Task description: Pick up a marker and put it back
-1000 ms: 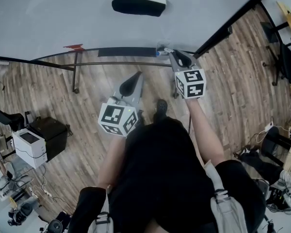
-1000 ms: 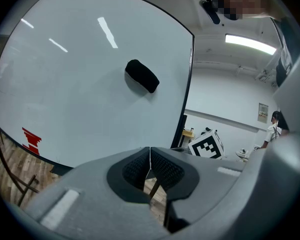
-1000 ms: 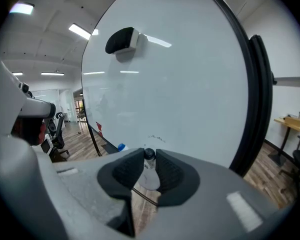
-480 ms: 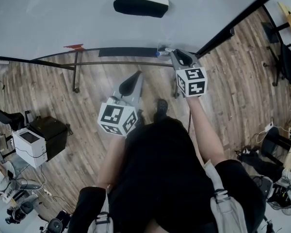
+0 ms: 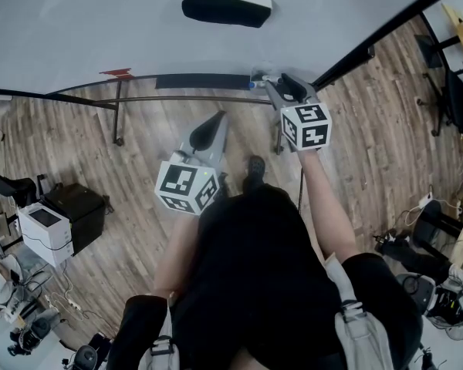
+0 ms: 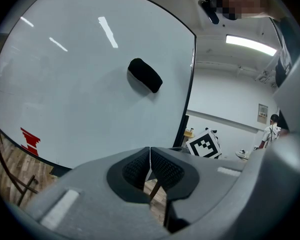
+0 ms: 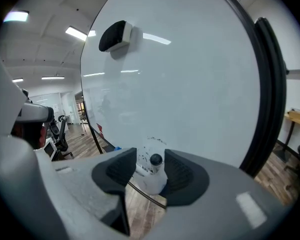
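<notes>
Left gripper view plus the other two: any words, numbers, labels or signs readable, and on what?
No legible text anywhere.
Wall notice: too small to read.
Red mark on the whiteboard: shape only, no letters visible.
Left cube, right cube: square patterns, no letters.

Lighting: bright, even, indoor; ceiling strip lights (image 6: 250, 43) overhead, far right.
Glare: pale streaks reflected on whiteboard (image 6: 90, 84), upper left.
Shadows: faint, soft, beside eraser (image 6: 145, 75).
Distortion: heavy fisheye, board edges bowed; dark round vignette in both gripper views.
Focus: left gripper (image 6: 150, 156) near body soft; distance sharper.
</notes>
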Motion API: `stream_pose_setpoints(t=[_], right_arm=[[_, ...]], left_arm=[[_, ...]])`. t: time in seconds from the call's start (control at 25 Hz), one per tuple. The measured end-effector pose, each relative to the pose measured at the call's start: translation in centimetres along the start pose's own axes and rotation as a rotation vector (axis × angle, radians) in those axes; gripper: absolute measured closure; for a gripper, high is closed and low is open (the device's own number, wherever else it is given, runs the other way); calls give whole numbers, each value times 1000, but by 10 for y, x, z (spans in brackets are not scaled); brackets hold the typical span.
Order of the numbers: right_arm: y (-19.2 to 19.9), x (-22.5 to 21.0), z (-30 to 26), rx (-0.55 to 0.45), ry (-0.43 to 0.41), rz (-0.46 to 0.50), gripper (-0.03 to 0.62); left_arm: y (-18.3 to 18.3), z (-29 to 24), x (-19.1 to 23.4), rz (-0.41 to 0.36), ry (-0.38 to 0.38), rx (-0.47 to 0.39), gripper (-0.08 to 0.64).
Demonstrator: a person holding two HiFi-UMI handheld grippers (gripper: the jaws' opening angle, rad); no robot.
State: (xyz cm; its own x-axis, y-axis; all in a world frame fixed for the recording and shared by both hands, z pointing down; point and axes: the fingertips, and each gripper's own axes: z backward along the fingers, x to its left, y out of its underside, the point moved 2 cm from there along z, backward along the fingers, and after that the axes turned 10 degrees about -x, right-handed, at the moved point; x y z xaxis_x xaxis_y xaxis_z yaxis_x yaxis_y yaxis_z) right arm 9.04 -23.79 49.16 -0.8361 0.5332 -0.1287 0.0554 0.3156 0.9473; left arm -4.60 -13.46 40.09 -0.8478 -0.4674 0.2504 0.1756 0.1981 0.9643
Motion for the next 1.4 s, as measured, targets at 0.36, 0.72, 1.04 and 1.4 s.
stream_pose_setpoints(t=[0.36,0.72,1.04,1.4], right_arm=[[-16,2,15,-50,47,3,416],[-42,27,64,-193,92,-22,553],[-50,79,97,-277,-3,-105,589],[-49,133,133,-336,-54,-76,591]], left_arm=[[0,3,0,5,27,-1,545],[2,29,-4,9,84,-10,545],[1,56,-11,17,149,-18,545],[6,78,-21,28,212,-10,545]])
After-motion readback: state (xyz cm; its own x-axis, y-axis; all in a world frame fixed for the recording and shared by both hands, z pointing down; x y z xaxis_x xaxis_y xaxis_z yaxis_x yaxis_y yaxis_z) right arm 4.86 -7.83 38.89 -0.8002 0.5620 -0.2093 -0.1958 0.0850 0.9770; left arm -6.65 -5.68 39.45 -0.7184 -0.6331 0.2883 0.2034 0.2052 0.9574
